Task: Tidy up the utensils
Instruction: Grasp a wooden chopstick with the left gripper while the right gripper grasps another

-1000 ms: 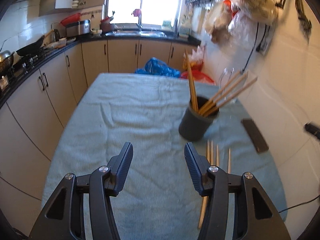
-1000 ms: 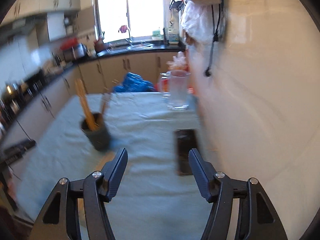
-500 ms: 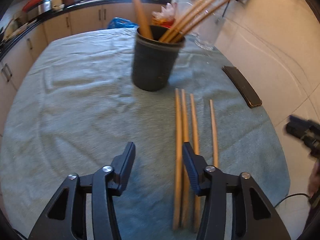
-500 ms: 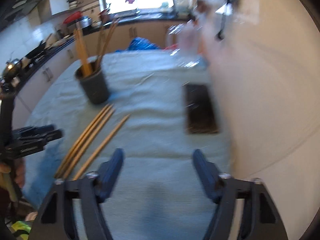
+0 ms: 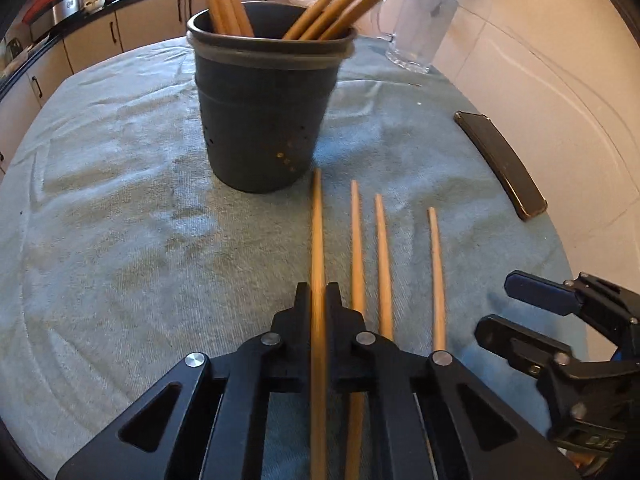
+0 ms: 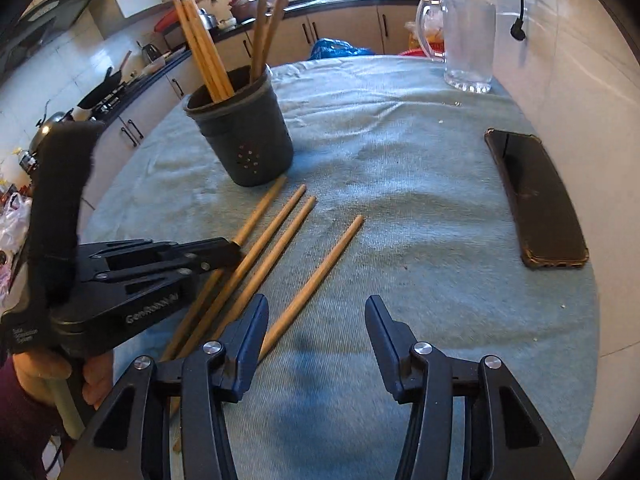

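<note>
A dark grey utensil cup [image 5: 264, 120] [image 6: 252, 148] stands on the towel with several wooden chopsticks upright in it. More chopsticks lie side by side in front of it. My left gripper [image 5: 318, 292] [image 6: 236, 248] is shut on the leftmost chopstick [image 5: 317, 220] [image 6: 260, 208], low over the cloth. Two more chopsticks [image 5: 356, 240] [image 6: 276, 240] lie to its right, and a single one [image 5: 436, 264] [image 6: 320, 276] lies further right. My right gripper [image 6: 316, 312] [image 5: 496, 306] hovers over that single chopstick with its jaws closing; the pads touch nothing.
A blue-grey towel [image 6: 400, 320] covers the table. A dark phone [image 6: 536, 200] [image 5: 500, 164] lies at the right near the wall. A glass mug [image 6: 468, 48] [image 5: 416, 28] stands at the far right. Kitchen cabinets [image 5: 152, 20] run behind and to the left.
Both grippers have dropped toward the towel and the lying chopsticks. The left jaws have shut on the leftmost chopstick. The right jaws have narrowed.
</note>
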The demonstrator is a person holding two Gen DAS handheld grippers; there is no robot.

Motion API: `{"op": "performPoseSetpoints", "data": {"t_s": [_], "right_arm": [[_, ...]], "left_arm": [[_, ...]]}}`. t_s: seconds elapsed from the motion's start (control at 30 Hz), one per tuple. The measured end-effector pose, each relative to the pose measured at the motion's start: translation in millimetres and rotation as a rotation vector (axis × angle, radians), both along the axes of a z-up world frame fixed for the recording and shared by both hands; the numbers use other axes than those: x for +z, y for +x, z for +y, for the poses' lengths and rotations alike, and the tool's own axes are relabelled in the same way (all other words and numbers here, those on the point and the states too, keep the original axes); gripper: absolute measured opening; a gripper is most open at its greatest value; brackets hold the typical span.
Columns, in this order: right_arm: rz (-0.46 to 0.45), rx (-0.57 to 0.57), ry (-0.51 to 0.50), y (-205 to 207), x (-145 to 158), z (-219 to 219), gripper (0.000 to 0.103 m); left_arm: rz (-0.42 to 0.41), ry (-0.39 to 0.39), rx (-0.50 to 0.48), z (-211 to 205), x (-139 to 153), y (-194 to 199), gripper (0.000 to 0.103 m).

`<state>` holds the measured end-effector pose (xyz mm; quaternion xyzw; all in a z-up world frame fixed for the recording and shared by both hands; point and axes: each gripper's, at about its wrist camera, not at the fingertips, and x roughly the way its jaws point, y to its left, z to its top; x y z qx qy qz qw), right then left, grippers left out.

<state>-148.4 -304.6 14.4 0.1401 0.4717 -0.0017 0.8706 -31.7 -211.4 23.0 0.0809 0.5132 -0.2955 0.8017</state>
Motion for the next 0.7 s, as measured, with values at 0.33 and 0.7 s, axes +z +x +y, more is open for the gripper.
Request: {"op": "performPoseSetpoints", "data": {"t_s": [0.33,0.7], "right_arm": [[0.074,-0.057,-0.048,37.9,-19.9,6.4,0.033],[0.106,0.054,-0.136,46.7,-16.4,33.3,0.012]], "left_arm": [[0.049,0.01,0.12,47.9,1.2,-5.1,0.007],[0.143,-0.02,0.15,80.2,3.4,3.2,0.012]]}}
